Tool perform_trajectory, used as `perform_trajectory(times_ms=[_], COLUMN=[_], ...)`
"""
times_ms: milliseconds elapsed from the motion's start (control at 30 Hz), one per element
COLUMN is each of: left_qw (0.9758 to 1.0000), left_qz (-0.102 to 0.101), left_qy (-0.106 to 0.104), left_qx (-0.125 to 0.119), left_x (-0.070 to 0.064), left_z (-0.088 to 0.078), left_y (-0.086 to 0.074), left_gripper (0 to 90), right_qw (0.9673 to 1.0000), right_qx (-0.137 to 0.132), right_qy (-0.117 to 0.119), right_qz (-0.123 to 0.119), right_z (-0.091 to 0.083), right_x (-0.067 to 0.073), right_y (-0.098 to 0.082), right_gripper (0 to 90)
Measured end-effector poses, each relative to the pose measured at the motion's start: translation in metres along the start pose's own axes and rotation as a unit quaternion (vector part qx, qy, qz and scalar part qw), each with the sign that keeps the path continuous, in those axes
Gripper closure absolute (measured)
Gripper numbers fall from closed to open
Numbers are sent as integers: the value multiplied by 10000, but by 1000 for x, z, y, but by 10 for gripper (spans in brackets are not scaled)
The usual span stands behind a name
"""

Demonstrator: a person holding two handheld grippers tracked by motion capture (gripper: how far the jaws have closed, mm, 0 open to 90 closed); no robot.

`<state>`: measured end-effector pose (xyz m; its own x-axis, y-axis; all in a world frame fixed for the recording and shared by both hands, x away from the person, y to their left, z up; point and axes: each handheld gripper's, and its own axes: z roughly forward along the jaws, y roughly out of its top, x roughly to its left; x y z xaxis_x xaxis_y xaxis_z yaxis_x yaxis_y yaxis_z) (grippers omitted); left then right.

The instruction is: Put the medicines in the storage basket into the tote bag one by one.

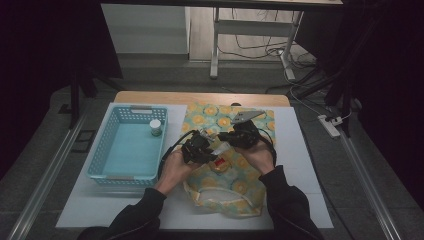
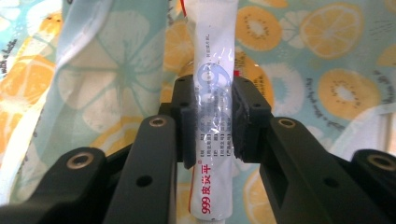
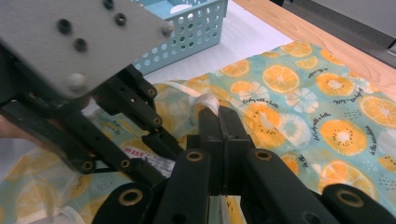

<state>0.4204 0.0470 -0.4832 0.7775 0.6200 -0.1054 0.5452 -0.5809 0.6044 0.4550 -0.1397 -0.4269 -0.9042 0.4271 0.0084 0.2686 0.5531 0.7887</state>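
Left gripper view puts the white ointment tube (image 2: 212,140) right in front of me: it runs lengthways between my jaws, red print at its near end, its far end reaching out over the citrus-print cloth (image 2: 327,56). My left hand-held gripper (image 2: 212,119) is closed most of the way and its two pads press the tube from either side, so I have it clamped across its middle. A clear, crinkled film shows on the tube where the pads bite.

In the right gripper view my right hand-held gripper (image 3: 219,126) has its jaws fully together. A small whitish rounded end, which I take for the tube's cap end (image 3: 208,101), sits at their tips; whether the jaws pinch it or merely touch it I cannot tell. Just to the left in that view I see the left hand-held gripper's grey plate and black linkage, with a strip of the printed tube beneath them.

From the high view, the two hand-held grippers meet tip to tip above the middle of the cloth, left (image 1: 199,147) and right (image 1: 240,136), with the tube (image 1: 220,148) between them. The cloth lies on a white sheet over the counter (image 1: 200,97). Left of the cloth stands a light blue basket (image 1: 102,150) with a small white-capped jar (image 1: 155,127) upright in its far right corner.
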Motion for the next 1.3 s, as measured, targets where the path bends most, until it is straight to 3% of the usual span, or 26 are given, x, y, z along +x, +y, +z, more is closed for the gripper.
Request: perform_trajectory(times_ms=[267, 733, 900, 1033, 1300], left_qw=[9997, 9993, 9988, 9990, 9993], left_qz=[-158, -227, -315, -363, -222], left_qy=[147, 276, 336, 263, 286], left_qx=[-64, 111, 159, 84, 24], left_x=[9, 19, 19, 18, 12], left_z=[5, 17, 18, 15, 6], left_y=[-3, -8, -9, -8, -6], left_gripper=[732, 727, 713, 673, 596], right_qw=[10000, 10000, 9999, 10000, 10000], right_qx=[20, 68, 81, 54, 4], right_qy=[-24, -30, -32, -44, -67], right_qz=[-24, -49, -58, -60, -42], right_z=[2, 7, 8, 7, 4], right_x=[0, 1, 2, 2, 1], right_y=[-1, -3, -3, -3, -2], right_gripper=[900, 900, 900, 900, 900])
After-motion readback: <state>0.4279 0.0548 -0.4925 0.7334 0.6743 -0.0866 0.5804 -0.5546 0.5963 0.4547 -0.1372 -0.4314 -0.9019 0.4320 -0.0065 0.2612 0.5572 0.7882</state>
